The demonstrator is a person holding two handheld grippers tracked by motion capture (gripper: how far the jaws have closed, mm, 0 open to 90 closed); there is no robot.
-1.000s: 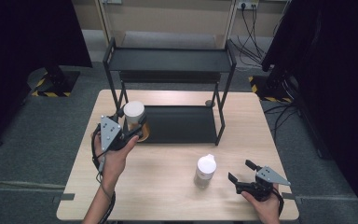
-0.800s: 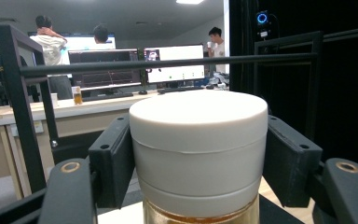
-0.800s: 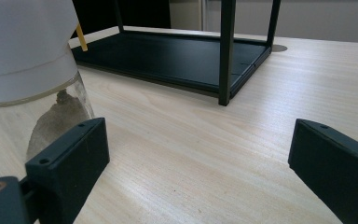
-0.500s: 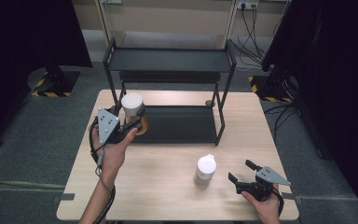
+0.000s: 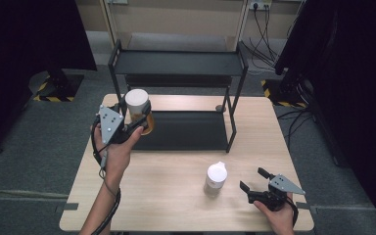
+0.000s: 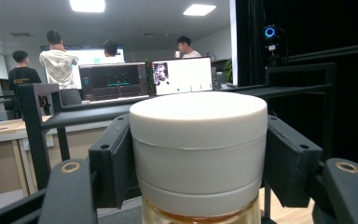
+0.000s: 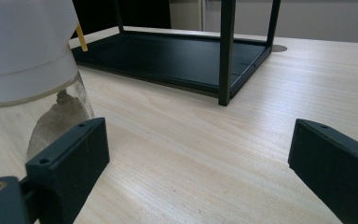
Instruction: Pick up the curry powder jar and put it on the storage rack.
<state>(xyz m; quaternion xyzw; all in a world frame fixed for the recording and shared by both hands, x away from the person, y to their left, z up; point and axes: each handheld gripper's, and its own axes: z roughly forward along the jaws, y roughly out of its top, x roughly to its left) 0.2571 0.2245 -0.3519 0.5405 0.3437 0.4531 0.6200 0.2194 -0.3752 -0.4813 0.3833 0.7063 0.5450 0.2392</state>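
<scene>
Light wooden table [image 5: 176,196] on a grey floor, carrying a black two-tier rack [image 5: 176,93] at its far side. The left gripper [image 5: 134,120] pinches a white-lidded jar [image 5: 137,105] of amber contents at the rack's left end, held clear of the table; its jaws press the lid [image 6: 198,140] from both sides (upright). The right gripper [image 5: 254,183] rests near the table's front right corner, jaws spread with nothing between them. A second white-capped jar [image 5: 215,178] stands just beside it, apart from its jaws.
</scene>
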